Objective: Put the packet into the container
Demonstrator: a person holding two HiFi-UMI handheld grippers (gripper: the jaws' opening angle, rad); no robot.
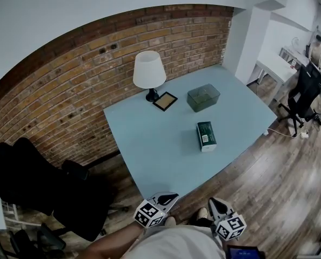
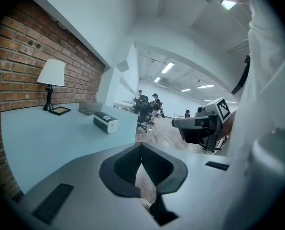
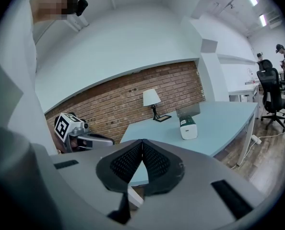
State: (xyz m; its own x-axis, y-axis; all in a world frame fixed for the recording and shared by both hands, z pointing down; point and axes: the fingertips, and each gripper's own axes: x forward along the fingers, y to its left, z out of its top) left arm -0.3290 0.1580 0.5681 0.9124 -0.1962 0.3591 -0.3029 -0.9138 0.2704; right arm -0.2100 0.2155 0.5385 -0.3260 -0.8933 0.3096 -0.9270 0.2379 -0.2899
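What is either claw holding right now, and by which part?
Nothing. The left claw and right claw are shut, empty; the packet lies on the table.

Cool, even light from ceiling strip lights (image 2: 167, 67) fills the room, while fisheye lenses bend and darken every edge.

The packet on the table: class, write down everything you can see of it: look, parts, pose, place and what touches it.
The packet is a small oblong box, dark green on top with a pale label patch, and white on its sides and near end. Its material cannot be told from here. It lies flat on the light blue table, right of centre, its long side running away from the person. The translucent container stands beyond it, apart. Only the table touches it.
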